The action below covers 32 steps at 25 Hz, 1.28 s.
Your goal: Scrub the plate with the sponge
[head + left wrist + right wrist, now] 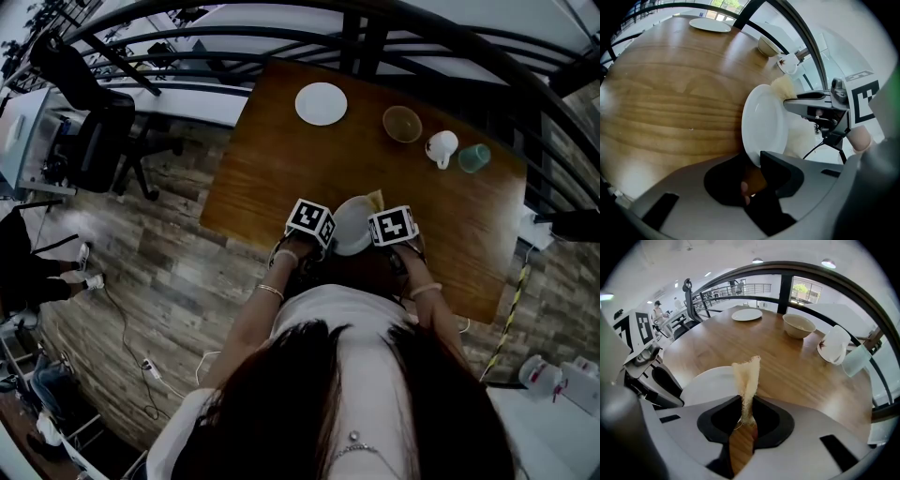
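Clearly, the left hand-held gripper (757, 164) is clamped on the lower rim of the white plate (765, 123), holding it on edge above the wooden worktop (670, 93). The right hand-held gripper (744, 412) pinches the pale yellow sponge (746, 376), whose free end stands at the plate's upper rim.

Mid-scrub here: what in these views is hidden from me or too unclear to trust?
- Left gripper view: the left claw is shut on the plate, whose rim hides whether the sponge touches it.
- Right gripper view: the right claw, shut on the sponge, covers the plate's near part.
- Head view: both claws' cubes hide the contact, and any dirt is too small to see.
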{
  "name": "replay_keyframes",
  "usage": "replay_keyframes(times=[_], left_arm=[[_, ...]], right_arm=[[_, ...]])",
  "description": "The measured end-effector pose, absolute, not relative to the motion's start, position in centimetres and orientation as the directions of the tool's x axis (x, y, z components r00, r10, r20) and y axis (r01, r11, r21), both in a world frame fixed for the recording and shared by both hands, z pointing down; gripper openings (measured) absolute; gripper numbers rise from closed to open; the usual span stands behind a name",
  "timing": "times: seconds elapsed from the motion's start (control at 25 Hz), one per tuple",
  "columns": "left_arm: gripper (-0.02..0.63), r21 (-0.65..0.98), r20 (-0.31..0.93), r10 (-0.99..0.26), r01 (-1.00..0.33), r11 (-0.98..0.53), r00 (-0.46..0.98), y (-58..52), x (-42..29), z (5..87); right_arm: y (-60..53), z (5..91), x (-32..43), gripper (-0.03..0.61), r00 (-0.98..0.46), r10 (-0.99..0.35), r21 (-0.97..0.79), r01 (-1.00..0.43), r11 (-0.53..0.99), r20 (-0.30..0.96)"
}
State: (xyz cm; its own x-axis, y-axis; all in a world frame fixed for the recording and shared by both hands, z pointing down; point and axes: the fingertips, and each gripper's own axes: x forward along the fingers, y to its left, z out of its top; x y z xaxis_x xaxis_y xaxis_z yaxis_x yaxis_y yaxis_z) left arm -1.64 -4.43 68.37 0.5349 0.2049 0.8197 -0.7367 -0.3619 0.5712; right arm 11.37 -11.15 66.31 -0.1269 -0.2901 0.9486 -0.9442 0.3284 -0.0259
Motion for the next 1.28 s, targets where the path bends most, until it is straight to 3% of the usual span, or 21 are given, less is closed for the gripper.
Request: replay_keyframes(times=[0.12,0.64,1.28], left_arm=[[0.112,0.567,0.823,0.208,-0.741,-0.360,0.529,-4.5,-1.8,68.5],[0.112,0.541,0.841,0.208,-0.754,-0.373,0.500,-4.4,-1.5,68.6],[0.112,0.548,0.836,0.232,-0.754,-0.361,0.497,-4.1,-1.1,68.2]], right_arm=[[-10.2,66.5,10.7,0.091,-0.114,-0.286,-0.020,-0.950,0.312,0.951],[-6.8,67.5,2.1,0.091,-0.288,-0.202,-0.173,-0.876,0.450,0.936],[-9.0,65.8,10.5,0.091,-0.151,-0.315,-0.078,-0.970,0.231,0.937]])
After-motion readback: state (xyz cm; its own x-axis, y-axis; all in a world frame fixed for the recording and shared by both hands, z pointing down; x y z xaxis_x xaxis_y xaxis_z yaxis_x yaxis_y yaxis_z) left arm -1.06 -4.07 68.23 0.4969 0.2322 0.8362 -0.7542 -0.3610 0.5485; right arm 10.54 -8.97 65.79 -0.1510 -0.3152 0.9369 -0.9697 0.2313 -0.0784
